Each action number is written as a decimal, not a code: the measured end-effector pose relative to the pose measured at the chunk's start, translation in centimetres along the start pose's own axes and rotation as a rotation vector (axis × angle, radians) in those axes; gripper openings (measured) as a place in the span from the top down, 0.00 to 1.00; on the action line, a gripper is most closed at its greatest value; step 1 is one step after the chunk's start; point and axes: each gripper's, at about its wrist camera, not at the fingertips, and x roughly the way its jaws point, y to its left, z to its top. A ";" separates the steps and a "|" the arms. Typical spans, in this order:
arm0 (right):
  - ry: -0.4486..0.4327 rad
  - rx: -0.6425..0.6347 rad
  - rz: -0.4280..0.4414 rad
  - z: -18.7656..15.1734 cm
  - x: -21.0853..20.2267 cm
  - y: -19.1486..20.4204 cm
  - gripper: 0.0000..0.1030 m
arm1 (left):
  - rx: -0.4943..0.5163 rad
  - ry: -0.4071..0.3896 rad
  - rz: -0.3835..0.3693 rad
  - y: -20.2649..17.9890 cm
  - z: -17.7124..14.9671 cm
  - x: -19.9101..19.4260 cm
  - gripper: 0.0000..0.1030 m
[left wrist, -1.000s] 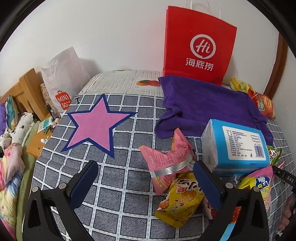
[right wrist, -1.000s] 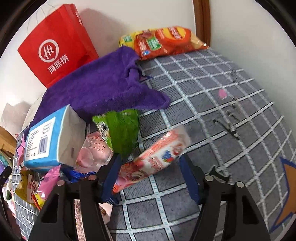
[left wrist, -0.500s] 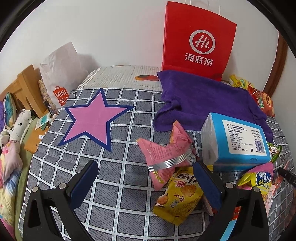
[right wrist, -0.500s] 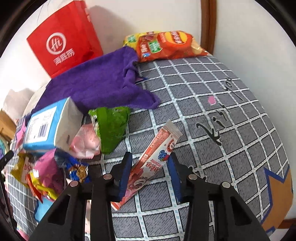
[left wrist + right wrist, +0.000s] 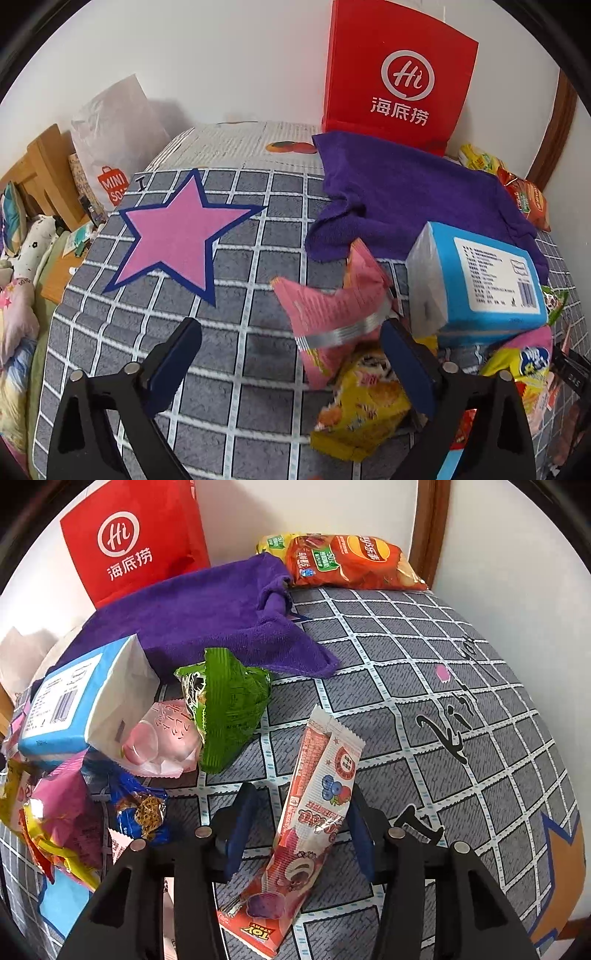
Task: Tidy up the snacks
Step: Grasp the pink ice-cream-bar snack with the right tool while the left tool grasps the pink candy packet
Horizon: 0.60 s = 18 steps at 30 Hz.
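Note:
My right gripper (image 5: 299, 823) is closed on a long red-and-white snack stick packet (image 5: 314, 805) and holds it tilted above the grey checked bedspread (image 5: 424, 709). Left of it lie a green packet (image 5: 229, 709), a pale pink packet (image 5: 162, 738) and a blue packet (image 5: 142, 812). My left gripper (image 5: 291, 354) is open and empty over the bedspread. A pink packet (image 5: 328, 306) and a yellow biscuit packet (image 5: 362, 402) lie near its right finger (image 5: 406, 365).
A blue tissue pack (image 5: 476, 277) sits on a purple towel (image 5: 406, 192). A red paper bag (image 5: 399, 77) stands against the wall. An orange chip bag (image 5: 347, 561) lies at the far corner. A white Miniso bag (image 5: 114, 147) stands at the left.
My right gripper has closed on the red-and-white packet and lifted it off the bedspread. My left gripper has stayed open and drifted slightly.

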 end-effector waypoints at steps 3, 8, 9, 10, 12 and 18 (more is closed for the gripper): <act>0.006 -0.007 0.019 0.0 0.0 -0.2 0.49 | -0.005 0.010 -0.018 -0.2 0.5 0.7 0.07; -0.004 -0.025 0.009 -0.2 -0.2 0.2 0.49 | 0.001 0.015 -0.029 -0.9 1.0 1.8 0.07; -0.007 -0.024 0.012 -0.2 -0.2 0.1 0.49 | -0.002 0.021 -0.034 -0.9 1.0 2.1 0.07; -0.009 -0.024 0.015 -0.3 -0.3 0.1 0.49 | -0.004 0.028 -0.037 -1.0 1.0 2.3 0.07; -0.010 -0.024 0.021 -0.4 -0.4 0.1 0.49 | -0.004 0.046 -0.044 -1.3 1.0 3.0 0.07; -0.021 -0.024 0.013 -0.8 -0.7 -0.1 0.68 | 0.003 0.076 -0.096 -2.0 0.9 4.1 0.25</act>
